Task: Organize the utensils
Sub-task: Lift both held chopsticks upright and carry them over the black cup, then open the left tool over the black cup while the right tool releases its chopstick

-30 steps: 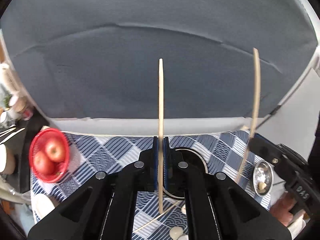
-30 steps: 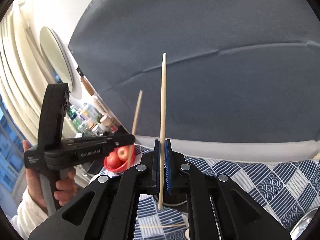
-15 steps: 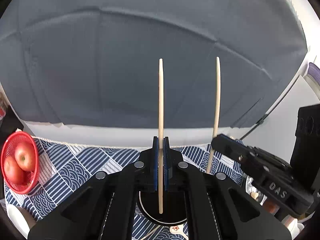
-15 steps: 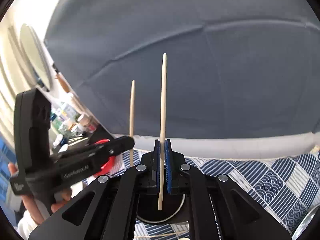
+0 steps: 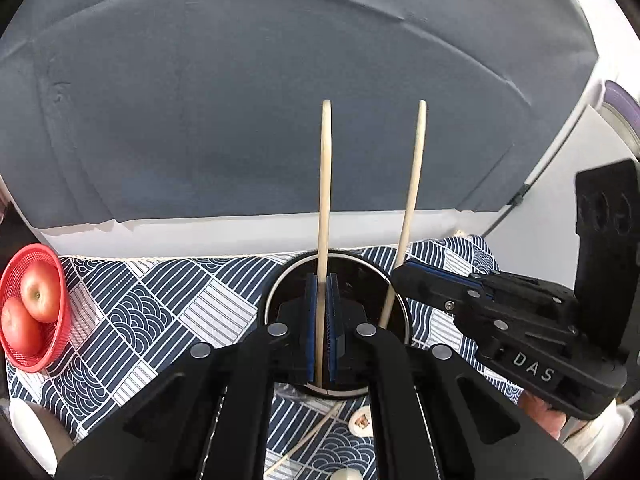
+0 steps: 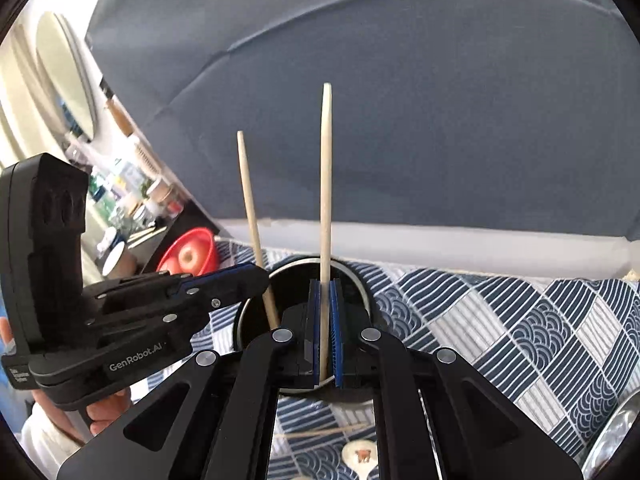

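My left gripper (image 5: 322, 292) is shut on a pale wooden chopstick (image 5: 325, 184) held upright over a black round holder (image 5: 394, 288) on the patterned cloth. My right gripper (image 6: 325, 292) is shut on a second chopstick (image 6: 326, 176), also upright over the holder (image 6: 360, 284). Both lower tips reach into the holder's mouth. The right gripper (image 5: 404, 276) with its chopstick (image 5: 414, 176) shows in the left wrist view; the left gripper (image 6: 256, 276) with its chopstick (image 6: 250, 200) shows in the right wrist view.
A red basket (image 5: 36, 308) with two apples stands at the left on the blue patterned cloth (image 5: 160, 312). A loose chopstick (image 6: 324, 432) and a small white spoon rest (image 6: 360, 454) lie in front of the holder. A grey cushion (image 5: 260, 100) backs the table.
Both grippers moved together and lowered, so the two chopsticks now stand close side by side with their lower ends in the holder. The grips have not changed.
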`<move>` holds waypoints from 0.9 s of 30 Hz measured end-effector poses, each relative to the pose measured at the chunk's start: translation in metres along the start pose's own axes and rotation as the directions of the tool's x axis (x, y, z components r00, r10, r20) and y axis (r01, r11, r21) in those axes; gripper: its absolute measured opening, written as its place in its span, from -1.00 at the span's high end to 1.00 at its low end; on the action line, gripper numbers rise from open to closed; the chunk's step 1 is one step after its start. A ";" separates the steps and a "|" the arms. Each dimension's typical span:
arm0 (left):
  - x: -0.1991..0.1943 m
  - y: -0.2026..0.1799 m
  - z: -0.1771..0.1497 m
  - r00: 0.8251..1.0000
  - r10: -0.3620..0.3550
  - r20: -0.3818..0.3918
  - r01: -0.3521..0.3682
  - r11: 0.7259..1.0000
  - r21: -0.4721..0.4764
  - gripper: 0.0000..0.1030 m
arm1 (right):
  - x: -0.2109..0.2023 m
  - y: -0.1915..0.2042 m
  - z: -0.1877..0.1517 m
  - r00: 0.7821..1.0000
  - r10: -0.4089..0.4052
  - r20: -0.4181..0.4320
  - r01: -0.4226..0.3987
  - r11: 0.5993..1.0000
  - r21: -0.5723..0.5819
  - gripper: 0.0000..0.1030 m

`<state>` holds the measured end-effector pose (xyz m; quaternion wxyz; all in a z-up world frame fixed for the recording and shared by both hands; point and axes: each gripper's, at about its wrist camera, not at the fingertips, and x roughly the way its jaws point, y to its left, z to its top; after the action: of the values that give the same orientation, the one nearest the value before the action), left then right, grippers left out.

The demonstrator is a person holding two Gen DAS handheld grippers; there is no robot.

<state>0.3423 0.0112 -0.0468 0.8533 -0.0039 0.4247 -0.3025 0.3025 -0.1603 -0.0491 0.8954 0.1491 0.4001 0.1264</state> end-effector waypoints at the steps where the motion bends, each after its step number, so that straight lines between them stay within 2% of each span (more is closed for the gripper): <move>1: -0.003 0.001 -0.003 1.000 0.004 0.005 -0.004 1.000 0.001 0.89 | -0.002 0.000 -0.002 1.000 0.006 -0.005 -0.006 1.000 0.001 0.84; 2: -0.005 0.001 -0.005 1.000 0.012 0.008 -0.012 1.000 0.001 0.87 | -0.004 0.001 -0.003 1.000 0.001 -0.008 -0.001 1.000 -0.003 0.84; 6: -0.014 0.008 -0.018 0.999 0.038 0.009 -0.037 0.999 -0.004 0.55 | -0.013 0.006 -0.009 0.999 -0.047 -0.015 0.046 0.998 -0.048 0.78; 9: -0.023 0.010 -0.027 0.998 0.068 0.013 -0.068 0.998 -0.001 0.24 | -0.019 0.008 -0.017 0.998 -0.063 -0.015 0.062 0.995 -0.072 0.36; 10: -0.025 0.010 -0.030 0.998 0.069 0.007 -0.069 0.998 -0.005 0.15 | -0.021 0.008 -0.021 0.998 -0.065 -0.021 0.064 0.995 -0.075 0.35; 14: -0.031 0.010 -0.050 0.996 0.086 -0.023 -0.086 0.996 -0.017 0.02 | -0.024 0.010 -0.037 0.997 -0.057 -0.056 0.052 0.995 -0.085 0.30; 17: -0.037 0.008 -0.070 0.995 0.085 -0.044 -0.087 0.995 -0.048 -0.16 | -0.029 0.011 -0.049 0.995 -0.064 -0.074 0.055 0.993 -0.109 0.17; 19: -0.038 0.003 -0.080 0.992 0.111 -0.059 -0.114 0.992 -0.048 -0.25 | -0.035 0.010 -0.058 0.994 -0.063 -0.085 0.054 0.992 -0.111 0.06; 21: -0.040 -0.001 -0.091 0.989 0.119 -0.087 -0.124 0.991 -0.055 -0.37 | -0.039 0.007 -0.067 0.994 -0.054 -0.098 0.044 0.994 -0.104 0.02; 27: -0.049 -0.015 -0.126 0.982 0.153 -0.109 -0.163 0.983 -0.088 -0.47 | -0.051 -0.003 -0.092 0.990 -0.047 -0.134 0.032 0.994 -0.106 -0.29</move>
<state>0.2210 0.0560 -0.0881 0.8509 0.0042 0.4805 -0.2126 0.2001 -0.1655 -0.0737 0.8749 0.0853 0.4560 0.1392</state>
